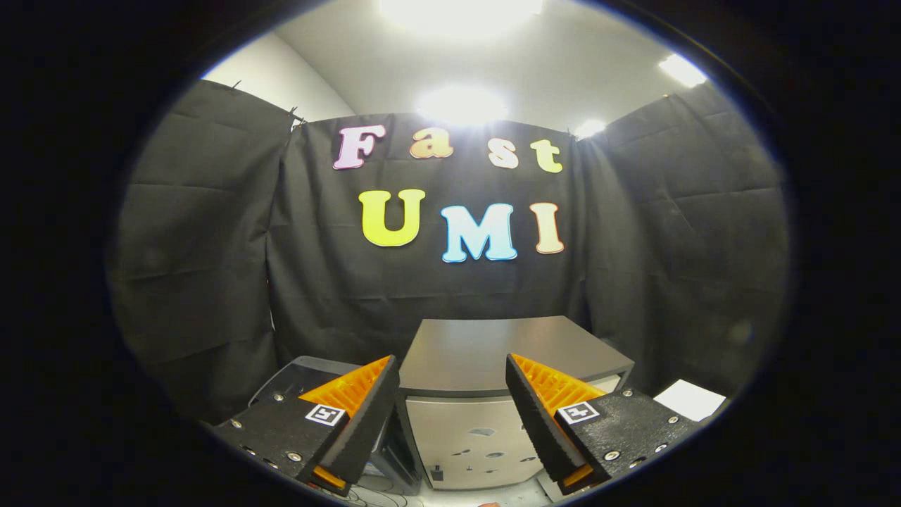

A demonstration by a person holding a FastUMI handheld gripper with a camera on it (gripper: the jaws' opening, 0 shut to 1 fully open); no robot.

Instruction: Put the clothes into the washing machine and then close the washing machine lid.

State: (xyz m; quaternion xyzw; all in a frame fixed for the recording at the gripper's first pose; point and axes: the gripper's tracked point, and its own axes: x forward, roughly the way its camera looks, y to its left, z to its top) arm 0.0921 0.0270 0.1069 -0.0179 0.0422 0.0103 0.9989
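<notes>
My gripper (450, 360) is open, its fingers spread wide with nothing between them. It is held up in the air, facing the booth's back wall. Beyond the fingers and framed between them stands a box-shaped grey unit (464, 436) with a flat dark top (493, 348) lying level and a pale front panel; it looks like the washing machine, though I cannot tell for sure. Behind the left finger (355, 401) the edge of a dark grey container or lid (303, 372) peeks out, mostly hidden.
Black cloth walls close in the booth on the left, back and right. A white sheet (688, 398) lies low on the right, past the right finger. Thin cables (373, 497) trail on the pale floor below the unit.
</notes>
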